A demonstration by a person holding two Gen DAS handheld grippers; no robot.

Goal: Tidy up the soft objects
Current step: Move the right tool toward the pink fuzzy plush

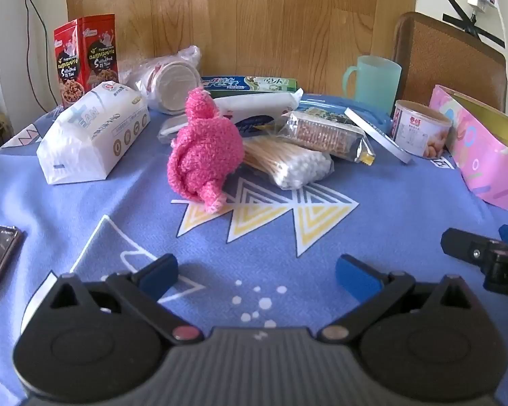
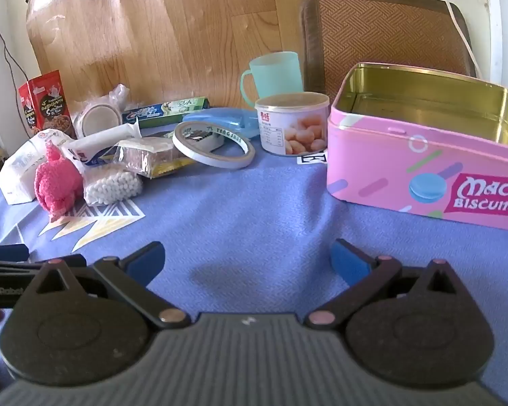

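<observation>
a: status, please. tin first.

b: pink biscuit tin [image 2: 423,176] stands lidless on the right of the tabletop [image 2: 254,203]. its gold inside is bare in the part that shows. nothing soft has gone in, so i judge the task not yet begun.

a: soft items?

b: pink knitted toy [image 1: 205,155] sits near the middle, touching the bag of cotton swabs [image 1: 291,165] on one side. white tissue pack [image 1: 91,135] lies just beside it on the other. all three are well apart from the tin.

a: hard items mixed in?

b: yes. snack can [image 2: 293,123], tape roll [image 2: 213,145] and green mug [image 2: 276,74] sit among them.

a: tools?

b: left gripper [image 1: 255,270] has its jaws wide apart, nothing between them, low over the cloth and pointing at the toy. right gripper [image 2: 247,260] likewise, jaws wide apart and holding nothing, the tin ahead to its right.

a: remaining?

b: by my judgement, everything: each soft item is still to be lifted and sorted.
</observation>
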